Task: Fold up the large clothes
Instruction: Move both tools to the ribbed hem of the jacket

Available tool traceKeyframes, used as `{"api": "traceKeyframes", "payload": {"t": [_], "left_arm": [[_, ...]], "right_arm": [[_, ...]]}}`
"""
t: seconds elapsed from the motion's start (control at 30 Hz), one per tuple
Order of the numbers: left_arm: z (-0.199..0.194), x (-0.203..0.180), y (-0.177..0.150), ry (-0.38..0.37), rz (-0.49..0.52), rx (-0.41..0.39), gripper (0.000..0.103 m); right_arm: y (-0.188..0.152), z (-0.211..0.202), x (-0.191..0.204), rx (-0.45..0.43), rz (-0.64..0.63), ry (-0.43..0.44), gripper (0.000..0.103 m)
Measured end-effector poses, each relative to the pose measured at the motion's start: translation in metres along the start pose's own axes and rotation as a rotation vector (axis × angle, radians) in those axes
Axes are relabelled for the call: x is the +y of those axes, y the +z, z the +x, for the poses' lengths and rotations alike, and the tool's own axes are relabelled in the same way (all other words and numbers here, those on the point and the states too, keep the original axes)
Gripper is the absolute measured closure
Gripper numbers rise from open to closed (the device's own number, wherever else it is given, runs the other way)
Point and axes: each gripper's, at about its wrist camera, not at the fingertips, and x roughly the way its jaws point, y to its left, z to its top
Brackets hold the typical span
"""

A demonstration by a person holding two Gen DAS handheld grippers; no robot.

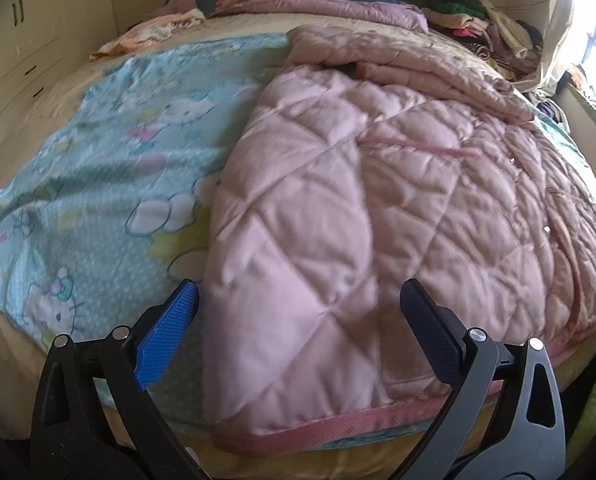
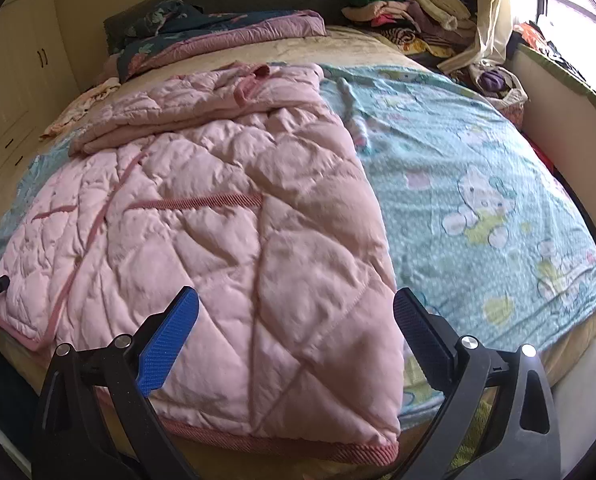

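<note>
Pink quilted padded coat [image 2: 226,216] lies partly folded on the bed [image 2: 497,200]; left gripper [image 1: 298,320] and right gripper [image 2: 296,320] gape empty. Best to pinch hem corners together, fold evenly.

A big pale pink quilted coat [image 1: 337,208] lies spread flat across the near half of the bed, its padding stitched in large diamonds and edged with a darker pink ribbed trim. The hem hangs at the near edge of the mattress. Both side panels look folded in over the middle, and the top end is bunched in thick rumpled folds [image 2: 202,96]
</note>
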Motion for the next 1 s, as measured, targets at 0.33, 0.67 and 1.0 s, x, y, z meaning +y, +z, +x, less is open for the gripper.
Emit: {"api": "traceKeyframes", "payload": {"t": [0.33, 0.67, 1.0], "left_arm": [[0.006, 0.015, -0.012, -0.035, -0.053, 0.029, 0.008], [0.007, 0.008, -0.017, -0.063, -0.047, 0.044, 0.008], [0.008, 0.008, -0.015, -0.100, -0.062, 0.046, 0.009]], "right_arm": [[-0.017, 0.004, -0.017, 0.049, 0.047, 0.005, 0.006], [-0.037, 0.012, -0.038, 0.133, 0.133, 0.086, 0.006], [-0.045, 0.005, -0.034, 0.116, 0.129, 0.202, 0.047]]}}
